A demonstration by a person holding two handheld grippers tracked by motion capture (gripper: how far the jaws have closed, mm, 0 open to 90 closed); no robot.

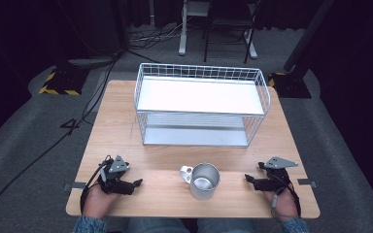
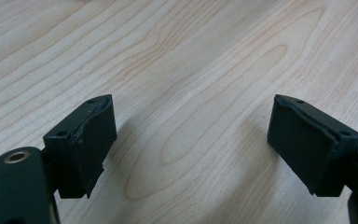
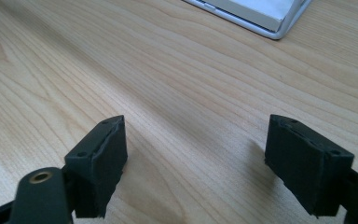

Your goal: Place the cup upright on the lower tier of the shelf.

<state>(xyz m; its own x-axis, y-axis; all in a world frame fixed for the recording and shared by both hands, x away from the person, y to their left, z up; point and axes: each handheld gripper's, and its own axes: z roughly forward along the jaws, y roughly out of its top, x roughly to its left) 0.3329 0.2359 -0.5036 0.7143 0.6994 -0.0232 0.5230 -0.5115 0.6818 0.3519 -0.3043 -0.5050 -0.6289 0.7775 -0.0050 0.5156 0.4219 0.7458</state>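
From the high view we see a mug [image 1: 205, 180] lying low in the middle of the frame on the table [image 1: 126, 121], its handle turned to the left. The left gripper [image 1: 135, 184] rests at lower left and the right gripper [image 1: 248, 178] at lower right, both well apart from the mug and pointing inward at it. We judge nothing is begun yet: the mug is untouched, and reaching and gripping it are all left to do. A white wire rack [image 1: 201, 104] stands beyond the mug in the upper middle, out of the path.

In the left gripper view, our jaws stand wide over bare wood, holding nothing.

In the right gripper view, the jaws are also wide and empty; a corner of the rack [image 3: 261, 14] shows at the upper right.
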